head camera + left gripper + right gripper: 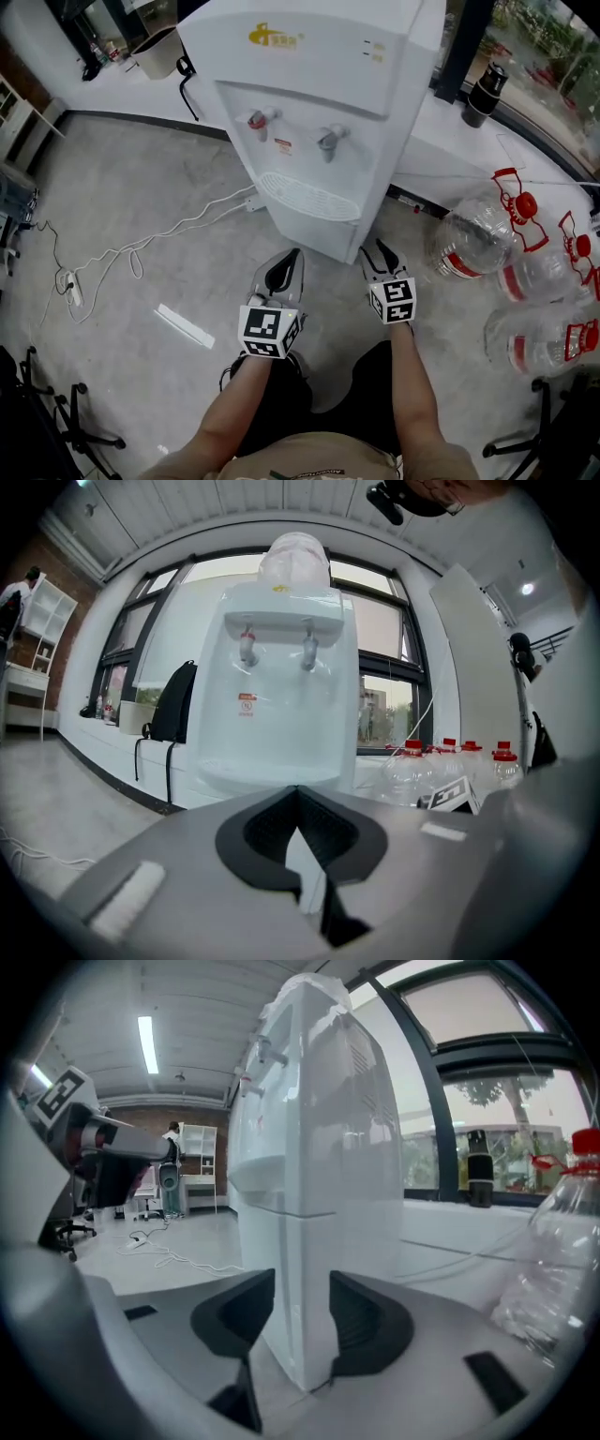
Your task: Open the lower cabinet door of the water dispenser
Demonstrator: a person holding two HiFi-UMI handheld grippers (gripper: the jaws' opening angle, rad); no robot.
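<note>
Tall white plastic water dispenser (309,84) stands on the floor. From overhead its lower cabinet door (281,1251) is hidden. Right gripper (380,251), jaws spread, straddles its near corner. Left gripper (292,255) is pressed together, empty.

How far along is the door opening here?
Nothing done yet: the lower cabinet door sits closed. In hand: the right gripper, fingers apart, lines up on a front corner of the water dispenser; the left gripper is shut, empty. Left: grip the door edge, swing it open.
</note>
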